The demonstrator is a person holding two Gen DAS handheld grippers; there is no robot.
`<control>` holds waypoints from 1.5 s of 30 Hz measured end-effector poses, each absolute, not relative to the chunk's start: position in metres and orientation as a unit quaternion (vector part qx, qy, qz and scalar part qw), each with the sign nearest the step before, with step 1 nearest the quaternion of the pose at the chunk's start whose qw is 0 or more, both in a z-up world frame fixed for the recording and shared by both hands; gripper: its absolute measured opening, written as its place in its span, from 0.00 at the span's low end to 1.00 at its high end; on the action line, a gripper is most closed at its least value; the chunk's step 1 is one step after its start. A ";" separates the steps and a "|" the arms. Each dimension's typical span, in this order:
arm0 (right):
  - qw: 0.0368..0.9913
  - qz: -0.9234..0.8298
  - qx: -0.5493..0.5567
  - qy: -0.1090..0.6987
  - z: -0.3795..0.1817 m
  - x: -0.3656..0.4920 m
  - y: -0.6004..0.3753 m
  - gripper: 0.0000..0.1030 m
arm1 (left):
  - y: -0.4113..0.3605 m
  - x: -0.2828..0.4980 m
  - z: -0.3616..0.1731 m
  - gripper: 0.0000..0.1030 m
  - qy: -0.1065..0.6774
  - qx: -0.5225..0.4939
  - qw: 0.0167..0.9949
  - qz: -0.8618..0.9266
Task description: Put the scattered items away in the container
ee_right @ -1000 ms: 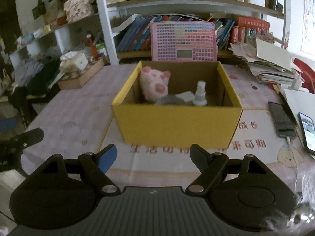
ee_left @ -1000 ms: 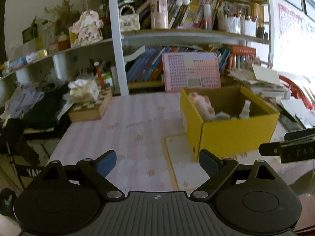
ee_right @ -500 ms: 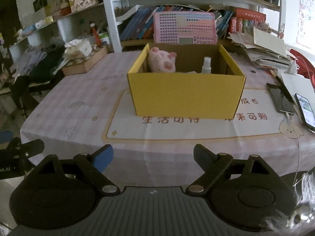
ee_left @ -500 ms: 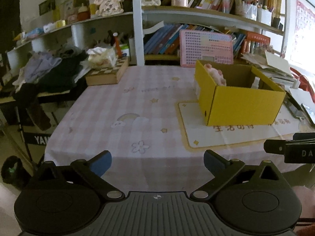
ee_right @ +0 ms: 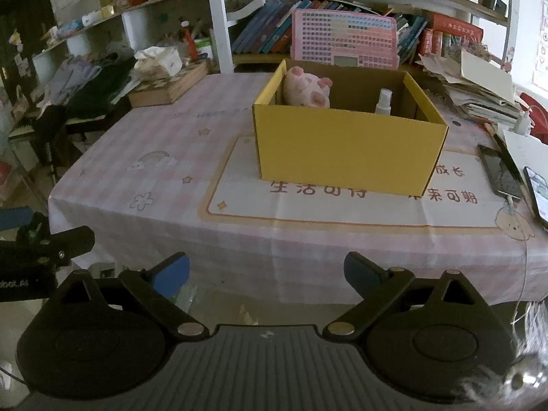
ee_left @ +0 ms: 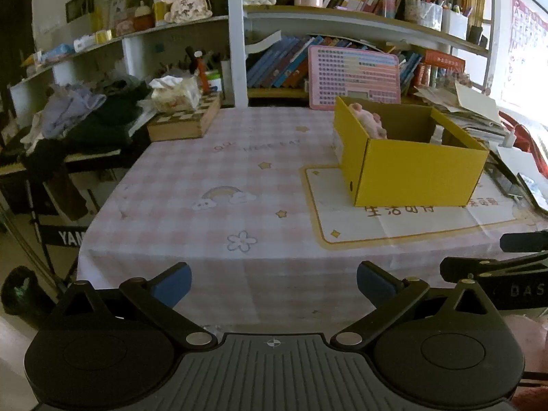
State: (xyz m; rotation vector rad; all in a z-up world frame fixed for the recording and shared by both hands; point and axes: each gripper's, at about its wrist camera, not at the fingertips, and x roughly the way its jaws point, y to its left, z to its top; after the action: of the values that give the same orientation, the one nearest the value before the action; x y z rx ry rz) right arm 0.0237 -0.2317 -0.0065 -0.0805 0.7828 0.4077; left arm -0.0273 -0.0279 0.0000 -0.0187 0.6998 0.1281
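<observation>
A yellow cardboard box point(ee_right: 346, 150) stands on a printed mat on the pink checked table point(ee_right: 164, 157). Inside it sit a pink plush pig point(ee_right: 306, 87) and a small white spray bottle point(ee_right: 383, 102); the box point(ee_left: 411, 171) and the pig point(ee_left: 370, 123) also show in the left wrist view. My left gripper point(ee_left: 272, 282) hangs open before the table's front edge, nothing between its fingers. My right gripper point(ee_right: 266, 272) is off the near edge too, its jaws still opening and empty. Each gripper shows at the edge of the other's view.
Two phones point(ee_right: 498, 171) lie at the table's right edge beside a stack of papers point(ee_right: 479, 92). A chessboard box with a tissue pack point(ee_right: 164, 78) sits at the back left. Bookshelves point(ee_left: 342, 27) stand behind, and clothes are piled on a keyboard point(ee_left: 75, 126) to the left.
Both grippers have drawn back from the box to beyond the table's front edge, so more of the table shows. The right jaws have spread wider.
</observation>
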 end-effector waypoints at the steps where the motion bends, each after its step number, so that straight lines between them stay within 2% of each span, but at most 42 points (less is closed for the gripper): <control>1: 0.904 0.197 -0.040 0.377 -0.006 0.023 -0.232 0.96 | -0.029 -0.027 0.000 1.00 0.342 -0.006 0.937 0.063; 45: 0.903 0.199 -0.047 0.379 -0.007 0.021 -0.230 0.97 | -0.033 -0.025 -0.003 1.00 0.352 -0.014 0.934 0.050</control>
State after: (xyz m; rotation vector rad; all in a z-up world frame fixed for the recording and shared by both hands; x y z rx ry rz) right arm 0.0207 -0.2305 -0.0069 -0.0975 0.7836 0.4108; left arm -0.0252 -0.0325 -0.0031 -0.0276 0.7204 0.1030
